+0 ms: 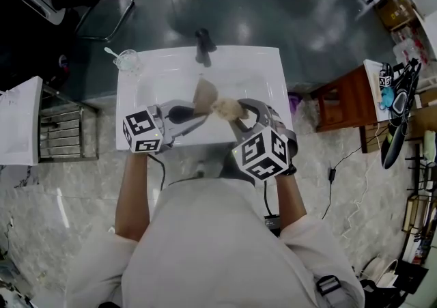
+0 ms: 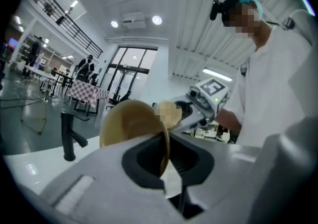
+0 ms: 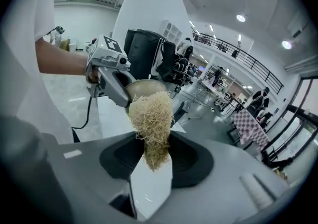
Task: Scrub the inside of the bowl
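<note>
tan bowl (image 2: 130,124), one, clamped in left gripper (image 2: 167,167); one fibre scrubber (image 3: 151,117) pinched in right gripper (image 3: 155,164).

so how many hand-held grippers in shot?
2. The left hand-held gripper is over the sink, shut on the rim of the wooden bowl. The right hand-held gripper is beside it, shut on the fibre scrubber. None looks hidden.

The scrubber (image 3: 151,113) hides most of the bowl (image 3: 141,87) in the right gripper view.
</note>
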`<state>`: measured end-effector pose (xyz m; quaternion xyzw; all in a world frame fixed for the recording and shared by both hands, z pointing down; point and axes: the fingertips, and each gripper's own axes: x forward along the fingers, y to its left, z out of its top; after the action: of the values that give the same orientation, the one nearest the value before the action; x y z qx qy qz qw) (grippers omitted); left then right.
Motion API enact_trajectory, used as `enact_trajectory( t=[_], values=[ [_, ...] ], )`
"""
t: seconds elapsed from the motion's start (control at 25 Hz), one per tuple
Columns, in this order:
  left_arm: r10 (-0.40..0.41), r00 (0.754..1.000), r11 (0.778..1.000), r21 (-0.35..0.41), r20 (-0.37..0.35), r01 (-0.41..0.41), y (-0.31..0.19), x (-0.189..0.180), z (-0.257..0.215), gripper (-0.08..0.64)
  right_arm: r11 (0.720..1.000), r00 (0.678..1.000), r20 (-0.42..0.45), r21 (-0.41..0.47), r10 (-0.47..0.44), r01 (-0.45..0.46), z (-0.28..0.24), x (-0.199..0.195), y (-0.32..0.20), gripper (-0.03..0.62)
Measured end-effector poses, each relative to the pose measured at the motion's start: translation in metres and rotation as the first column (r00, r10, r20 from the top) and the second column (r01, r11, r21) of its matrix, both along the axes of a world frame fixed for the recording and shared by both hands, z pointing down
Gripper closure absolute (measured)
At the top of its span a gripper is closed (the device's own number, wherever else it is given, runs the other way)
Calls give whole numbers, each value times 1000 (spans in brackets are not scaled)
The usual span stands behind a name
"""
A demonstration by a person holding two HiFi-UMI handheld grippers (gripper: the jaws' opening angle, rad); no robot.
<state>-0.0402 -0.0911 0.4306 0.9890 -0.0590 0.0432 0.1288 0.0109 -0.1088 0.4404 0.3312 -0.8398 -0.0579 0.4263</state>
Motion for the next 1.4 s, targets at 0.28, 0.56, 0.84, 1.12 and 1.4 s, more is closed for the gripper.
enact_trajectory(
  t=[0.28,0.56,0.84,1.12,1.4],
  values=[
    [81,995,997,3,54,-81,23,8,9,548,990,989,-151,140,-1,23,-12,0,-36,437],
    [135,990,991,10,-51,-134,38,7,-14,545,999,1000,-21,34,-2,3,7,-3,-51,439],
    [123,978,992,25,-169,-121,31,7,-40,548,986,999,49,-163,-23,30,63,-8,-28,439],
    [63,985,998,19,-163,-61,12,10,-38,548,961,983,180,-265,-26,74,66,-14,12,439],
    [-2,997,999,35,-76,4,0,15,-23,548,963,979,201,-254,-33,85,45,-13,40,440]
  ],
)
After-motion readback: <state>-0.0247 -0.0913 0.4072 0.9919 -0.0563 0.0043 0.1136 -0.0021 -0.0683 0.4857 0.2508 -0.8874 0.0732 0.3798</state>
